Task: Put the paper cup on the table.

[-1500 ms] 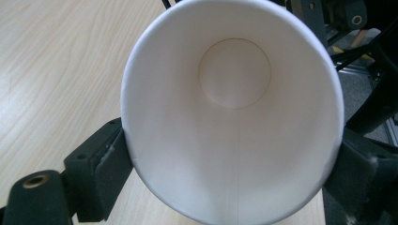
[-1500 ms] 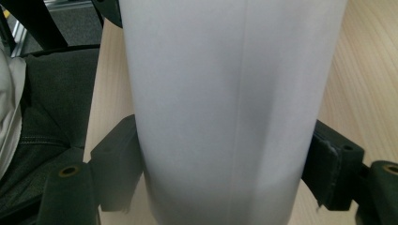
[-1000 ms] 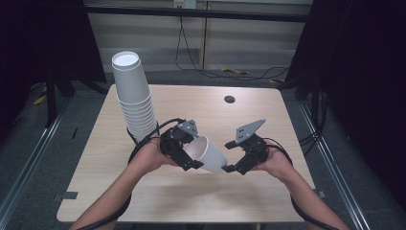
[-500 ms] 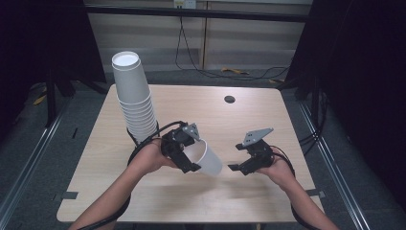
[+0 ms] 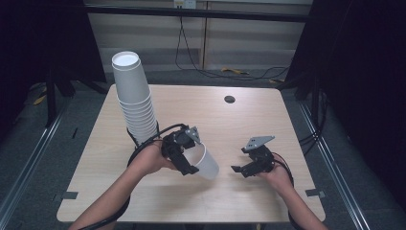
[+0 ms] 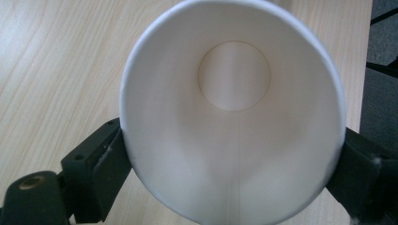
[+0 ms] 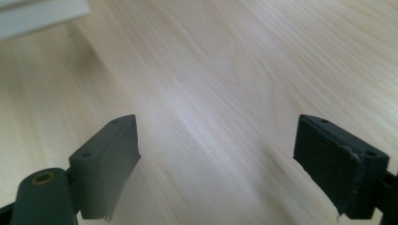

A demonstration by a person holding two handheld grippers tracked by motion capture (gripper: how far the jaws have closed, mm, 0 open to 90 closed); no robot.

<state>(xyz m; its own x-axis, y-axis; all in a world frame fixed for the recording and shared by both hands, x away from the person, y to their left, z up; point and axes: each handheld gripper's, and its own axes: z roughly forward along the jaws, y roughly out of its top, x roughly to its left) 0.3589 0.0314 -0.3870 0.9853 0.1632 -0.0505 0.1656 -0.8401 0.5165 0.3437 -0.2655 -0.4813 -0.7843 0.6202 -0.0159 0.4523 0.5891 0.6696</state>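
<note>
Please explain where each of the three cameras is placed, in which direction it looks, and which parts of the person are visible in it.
High view: above the person's side, looking forward and down at the table; both forearms, left tongs, right tongs.
Left gripper view: rides the left tongs, looking into the paper cup.
Right gripper view: rides the right tongs, facing bare tabletop.
Shared: high and left gripper views both show the cup.

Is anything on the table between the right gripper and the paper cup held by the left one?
Nothing visible. The right gripper, jaws open and empty, faces the paper cup clamped in the left gripper across bare table. The cup stack stands behind, off to the side.
</note>
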